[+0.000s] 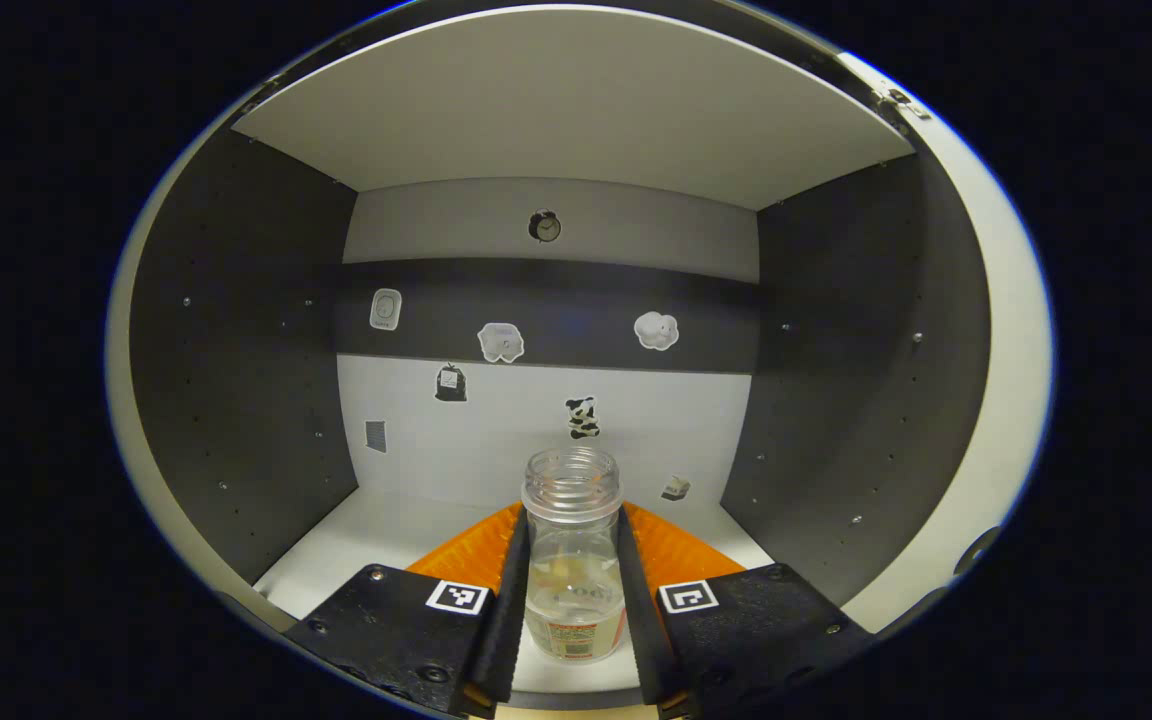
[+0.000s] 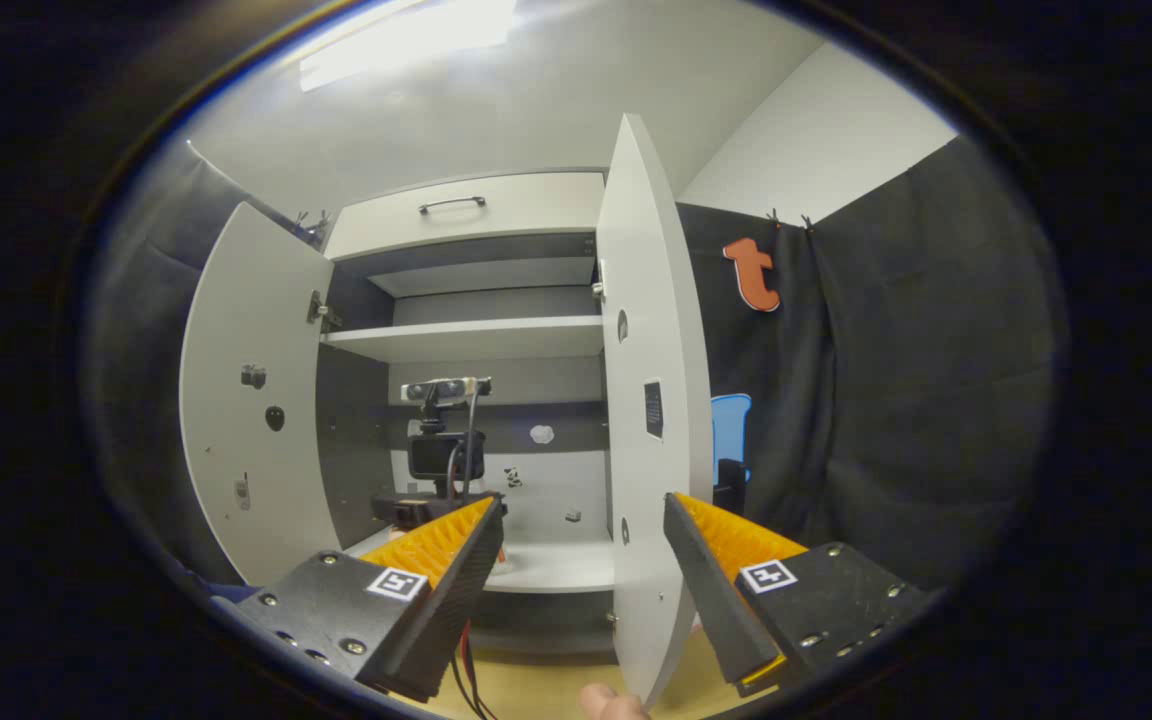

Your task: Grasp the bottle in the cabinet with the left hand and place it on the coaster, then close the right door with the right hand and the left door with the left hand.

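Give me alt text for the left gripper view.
The left gripper has its fingers on either side of a clear, lidless bottle standing on the cabinet shelf. Small stickers dot the cabinet's back wall.

A clear, capless bottle (image 1: 573,560) stands upright on the cabinet's white bottom shelf (image 1: 376,530).

Bottle (image 1: 572,560): clear, glossy plastic with ribbed threads at the neck and a paper label. Cabinet (image 1: 576,110) panels: smooth, matt laminate. Doors (image 2: 648,420): same matt finish. Handle (image 2: 452,204): metal. Wall cloth (image 2: 896,400): matt, soft.
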Tool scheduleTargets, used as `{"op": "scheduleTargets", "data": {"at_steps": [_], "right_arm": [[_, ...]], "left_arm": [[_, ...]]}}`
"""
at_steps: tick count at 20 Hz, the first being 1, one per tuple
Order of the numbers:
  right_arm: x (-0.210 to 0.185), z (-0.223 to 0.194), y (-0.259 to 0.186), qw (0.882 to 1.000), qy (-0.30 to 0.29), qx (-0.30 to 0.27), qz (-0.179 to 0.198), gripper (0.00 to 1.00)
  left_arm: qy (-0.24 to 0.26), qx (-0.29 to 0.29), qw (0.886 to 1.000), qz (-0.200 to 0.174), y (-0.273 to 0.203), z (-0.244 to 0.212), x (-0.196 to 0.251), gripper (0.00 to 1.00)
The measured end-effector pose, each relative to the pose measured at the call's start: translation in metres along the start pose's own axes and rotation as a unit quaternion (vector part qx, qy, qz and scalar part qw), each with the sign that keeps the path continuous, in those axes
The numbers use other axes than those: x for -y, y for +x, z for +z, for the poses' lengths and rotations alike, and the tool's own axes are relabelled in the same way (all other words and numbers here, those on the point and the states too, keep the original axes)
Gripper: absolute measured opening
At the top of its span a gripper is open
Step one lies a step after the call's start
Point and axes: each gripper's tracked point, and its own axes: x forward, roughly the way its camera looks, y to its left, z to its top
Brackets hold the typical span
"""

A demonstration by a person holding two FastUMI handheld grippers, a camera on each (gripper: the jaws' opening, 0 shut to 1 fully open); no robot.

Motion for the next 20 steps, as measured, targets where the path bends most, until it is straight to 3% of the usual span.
{"op": "scheduleTargets", "data": {"at_steps": [10, 15, 20], "right_arm": [[-0.004, 0.009, -0.009, 0.999, -0.003, 0.016, 0.034, 0.98], [0.002, 0.019, -0.016, 0.999, -0.007, 0.029, 0.037, 0.98], [0.011, 0.029, -0.022, 0.998, -0.013, 0.045, 0.03, 0.98]], "left_arm": [[-0.015, 0.025, 0.997, -0.078, -0.135, -0.015, 0.006, 0.48], [0.021, 0.023, 0.993, -0.115, -0.187, -0.059, 0.012, 0.48], [-0.003, -0.016, 0.99, -0.141, -0.221, -0.132, 0.008, 0.48]]}}
